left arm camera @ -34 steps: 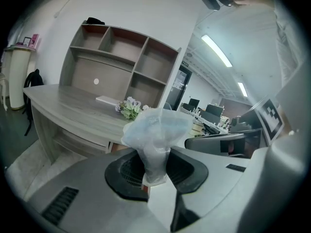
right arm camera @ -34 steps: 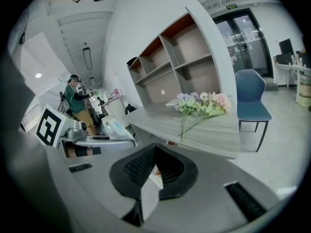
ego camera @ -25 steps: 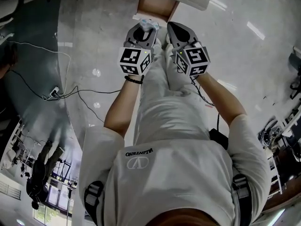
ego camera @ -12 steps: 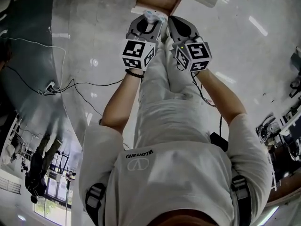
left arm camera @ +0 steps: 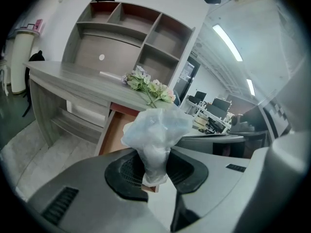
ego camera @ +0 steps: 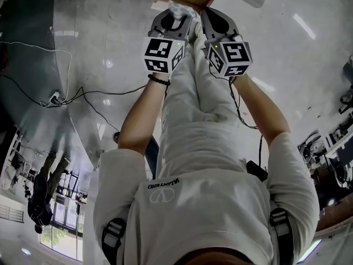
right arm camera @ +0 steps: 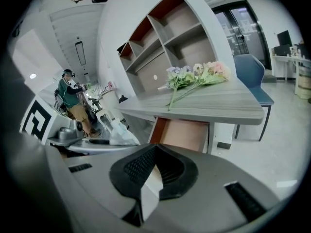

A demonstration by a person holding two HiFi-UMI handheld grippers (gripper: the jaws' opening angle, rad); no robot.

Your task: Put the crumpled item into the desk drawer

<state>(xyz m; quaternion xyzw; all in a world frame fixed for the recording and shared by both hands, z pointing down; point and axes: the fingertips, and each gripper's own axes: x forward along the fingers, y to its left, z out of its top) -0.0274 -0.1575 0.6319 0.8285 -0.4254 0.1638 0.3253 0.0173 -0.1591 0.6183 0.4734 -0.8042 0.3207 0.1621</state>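
**Item:** crumpled wad of translucent white plastic film point(left arm camera: 155, 130). Pinched at its narrow tail between the pads of the left gripper point(left arm camera: 154, 168), which is clenched on it. The puffed bulk flares out past the fingertips, long axis roughly along the jaws.

**Destination:** open desk drawer with a brown wooden interior point(left arm camera: 118, 130). It lies ahead of and below the left jaws, a little to the left in the left gripper view. Judged reachable by going on forward and down; nothing is seen between wad and opening.

**Second tool:** right gripper point(right arm camera: 153, 165), just right of the left one. Jaw tips are together with nothing between them. It is about as near the drawer but idle, so the left hand is the one to deliver.

**Surroundings:**
- Grey wood-grain desk point(left arm camera: 68, 76), its top overhanging the drawer. This edge is the likeliest thing to clip.
- Spray of pale artificial flowers point(left arm camera: 148, 85) lying on the top, above the drawer.
- Open-shelved hutch point(left arm camera: 121, 30) at the far side.
- Blue chair point(right arm camera: 250, 74) at the desk's far right.
- Black cables point(ego camera: 83, 97) on the floor at left, well apart.
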